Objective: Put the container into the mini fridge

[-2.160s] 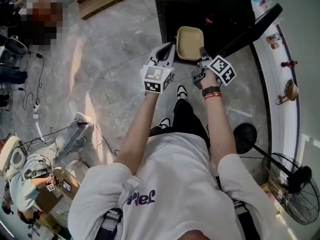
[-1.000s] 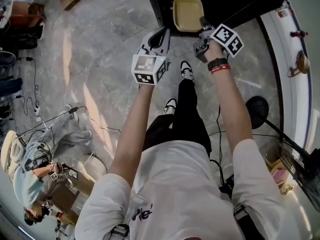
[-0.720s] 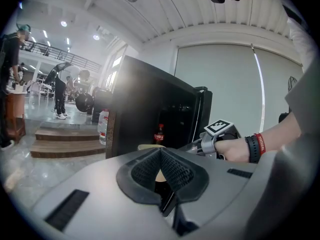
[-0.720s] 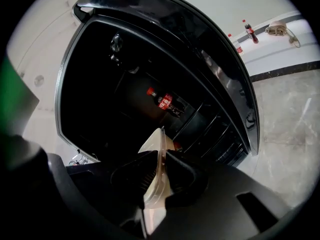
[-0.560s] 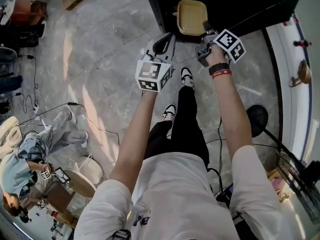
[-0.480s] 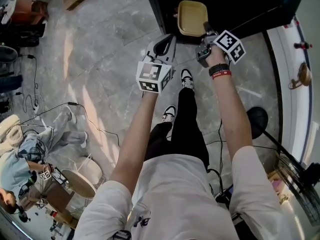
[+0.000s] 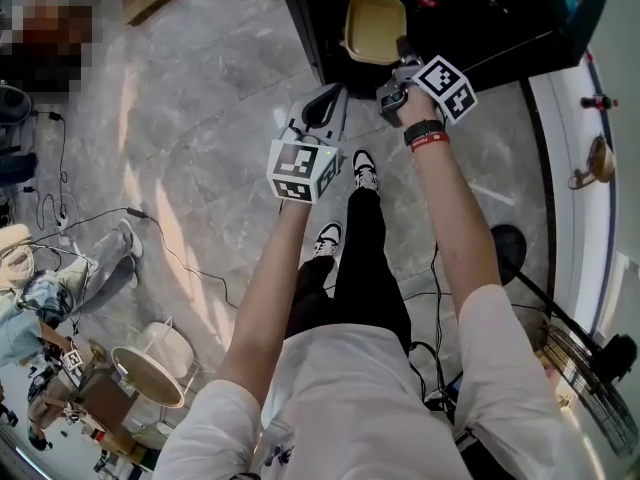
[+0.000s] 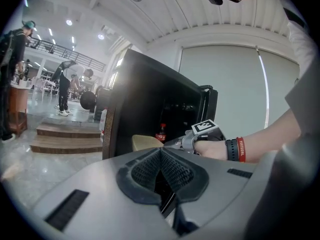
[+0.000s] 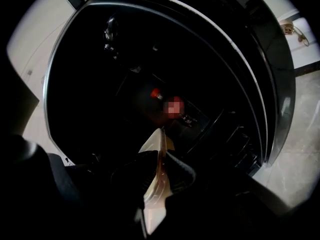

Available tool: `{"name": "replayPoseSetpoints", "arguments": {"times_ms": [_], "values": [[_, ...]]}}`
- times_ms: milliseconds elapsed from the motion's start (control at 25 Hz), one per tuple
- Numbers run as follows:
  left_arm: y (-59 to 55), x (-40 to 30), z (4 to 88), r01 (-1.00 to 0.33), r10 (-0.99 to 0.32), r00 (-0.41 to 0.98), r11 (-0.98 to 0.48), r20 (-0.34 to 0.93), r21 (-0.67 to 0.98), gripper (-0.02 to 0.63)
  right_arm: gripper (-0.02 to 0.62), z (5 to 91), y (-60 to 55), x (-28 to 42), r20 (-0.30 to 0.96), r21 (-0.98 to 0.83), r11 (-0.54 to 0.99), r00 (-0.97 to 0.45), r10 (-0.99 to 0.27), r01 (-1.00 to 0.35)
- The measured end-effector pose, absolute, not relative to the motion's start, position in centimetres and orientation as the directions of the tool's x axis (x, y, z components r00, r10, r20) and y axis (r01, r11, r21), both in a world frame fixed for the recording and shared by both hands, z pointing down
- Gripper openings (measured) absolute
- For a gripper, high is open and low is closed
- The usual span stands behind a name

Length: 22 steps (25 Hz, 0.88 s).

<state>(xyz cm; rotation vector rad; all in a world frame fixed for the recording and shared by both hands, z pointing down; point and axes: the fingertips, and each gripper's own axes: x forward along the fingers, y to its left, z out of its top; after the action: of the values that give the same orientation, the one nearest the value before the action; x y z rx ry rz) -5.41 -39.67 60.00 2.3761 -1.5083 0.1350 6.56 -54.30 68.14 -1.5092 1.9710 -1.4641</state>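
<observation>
1. Here, the tan container (image 7: 375, 26) is clamped by its near rim in the right gripper (image 7: 401, 54), with the pads pressed on either side of the thin edge (seen edge-on in the right gripper view).
2. The container is carried ahead of the fingers, its long axis roughly in line with the jaws and pointed into the dark mouth of the mini fridge (image 7: 500, 23).
3. It is held at the opening, apparently just over the threshold; whether it is resting on a shelf cannot be told.
4. A red-capped bottle (image 9: 156, 92) is seen deeper inside, beyond the container's far end.
5. The left gripper (image 7: 322, 103) is positioned behind and to the left, short of the fridge, its jaws closed together on nothing.
6. A straight push forward by the right arm, the nearer one, is judged to be what is called for.
</observation>
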Motion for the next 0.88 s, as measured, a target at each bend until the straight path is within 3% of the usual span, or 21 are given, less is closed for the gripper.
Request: {"name": "replayPoseSetpoints", "arguments": {"times_ms": [880], "values": [[-38.6, -6.8, 61.1, -0.891, -0.856, 0.445, -0.396, 0.263, 0.221, 0.02, 0.063, 69.4, -60.5, 5.0, 0.347, -0.773, -0.013, -0.404, -0.846, -0.635]]}}
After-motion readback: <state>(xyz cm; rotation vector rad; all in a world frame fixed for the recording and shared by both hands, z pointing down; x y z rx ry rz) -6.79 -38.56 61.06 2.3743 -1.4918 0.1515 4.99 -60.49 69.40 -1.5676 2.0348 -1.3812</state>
